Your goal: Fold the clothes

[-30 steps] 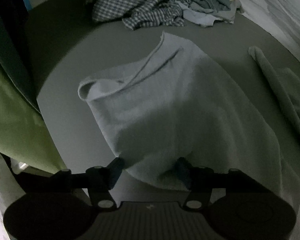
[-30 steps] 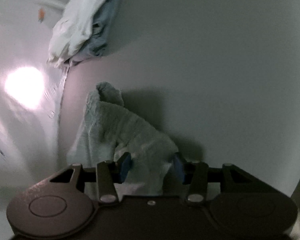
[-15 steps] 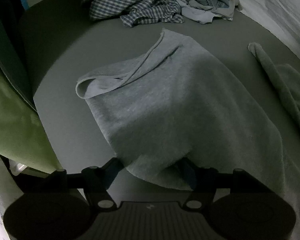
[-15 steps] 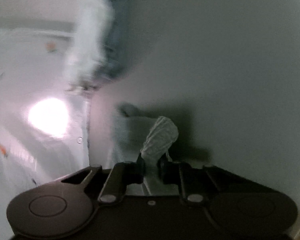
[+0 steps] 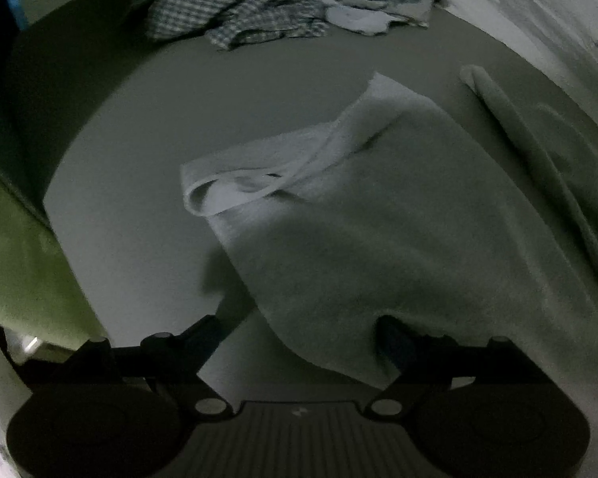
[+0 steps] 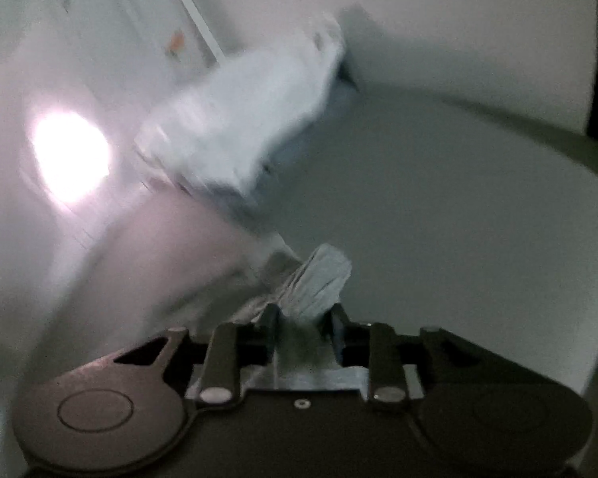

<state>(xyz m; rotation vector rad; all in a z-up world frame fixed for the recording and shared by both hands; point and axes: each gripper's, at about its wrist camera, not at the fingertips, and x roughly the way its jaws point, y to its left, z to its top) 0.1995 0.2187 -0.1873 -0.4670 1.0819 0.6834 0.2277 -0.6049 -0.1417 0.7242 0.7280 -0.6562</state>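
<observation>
A grey towel (image 5: 378,215) lies spread on the dark grey table (image 5: 139,127) in the left wrist view, its far left corner folded over. My left gripper (image 5: 303,338) is open, its fingers on either side of the towel's near edge. In the right wrist view my right gripper (image 6: 303,318) is shut on a bunched corner of the grey towel (image 6: 319,279) and holds it above the table (image 6: 458,219). The view is blurred by motion.
A pile of unfolded clothes, with a checked shirt (image 5: 251,20), lies at the table's far edge. It shows as a pale blurred heap (image 6: 251,119) in the right wrist view. A green cloth (image 5: 16,247) hangs at the left. White bedding (image 5: 538,12) lies at the right.
My right gripper closed on the towel's corner and has lifted and swung with it. My left gripper stayed open at the near edge and the towel shifted a little to the right.
</observation>
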